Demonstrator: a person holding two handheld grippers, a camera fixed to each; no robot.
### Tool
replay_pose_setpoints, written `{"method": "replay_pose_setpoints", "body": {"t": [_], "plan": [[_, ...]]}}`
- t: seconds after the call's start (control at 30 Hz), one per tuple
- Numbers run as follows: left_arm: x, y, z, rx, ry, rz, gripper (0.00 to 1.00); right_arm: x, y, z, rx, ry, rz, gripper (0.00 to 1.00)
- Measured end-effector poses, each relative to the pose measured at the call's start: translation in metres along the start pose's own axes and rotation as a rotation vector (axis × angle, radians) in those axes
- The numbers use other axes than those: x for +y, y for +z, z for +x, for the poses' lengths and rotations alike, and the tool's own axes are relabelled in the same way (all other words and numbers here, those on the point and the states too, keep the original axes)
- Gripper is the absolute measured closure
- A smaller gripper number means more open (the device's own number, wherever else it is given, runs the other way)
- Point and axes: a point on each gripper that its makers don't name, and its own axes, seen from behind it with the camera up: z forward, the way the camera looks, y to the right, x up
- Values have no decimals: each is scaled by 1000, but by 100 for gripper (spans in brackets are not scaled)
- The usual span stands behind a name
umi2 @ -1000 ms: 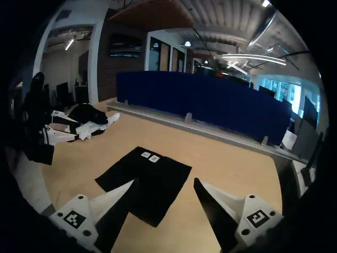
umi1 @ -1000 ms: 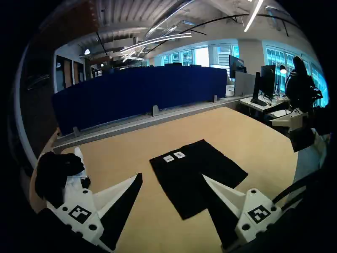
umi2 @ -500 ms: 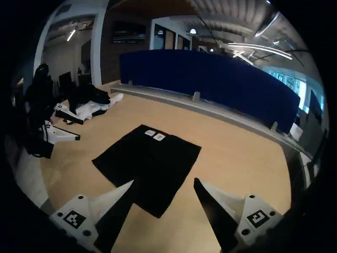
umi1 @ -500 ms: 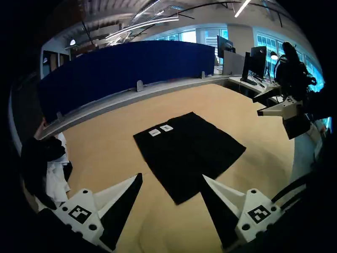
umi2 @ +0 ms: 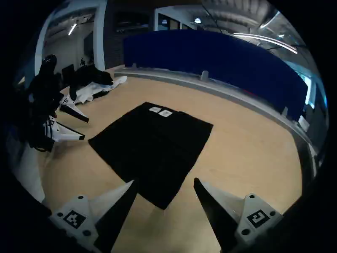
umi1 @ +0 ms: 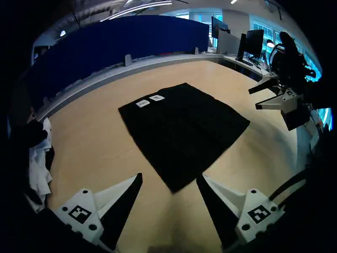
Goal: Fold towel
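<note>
The black towel (umi1: pixel 185 126) lies spread flat on the wooden surface (umi1: pixel 92 143), its two white labels (umi1: pixel 149 100) at the towel's far edge. Over the last second both grippers have dropped lower and closer to the towel, which now looms larger in both views. The left gripper (umi1: pixel 168 176) is wide open and empty, with the towel's near corner just beyond its fingertips. The right gripper (umi2: pixel 164 180) is likewise spread and holding nothing, poised above another corner of the towel. A heap of clothes (umi2: pixel 94 82) sits well away from the towel. The approach looks nearly finished; gripping the corners is probably next, and no fold has begun.
</note>
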Motion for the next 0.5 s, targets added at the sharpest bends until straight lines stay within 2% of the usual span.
{"method": "replay_pose_setpoints", "body": {"t": [0.2,0.5], "plan": [[4,12,-11,-28,18,-17,5,-3,10,-25,-57,-23,11,0],[8,25,-17,-53,20,-30,5,-1,18,-45,-100,-1,15,0]]}}
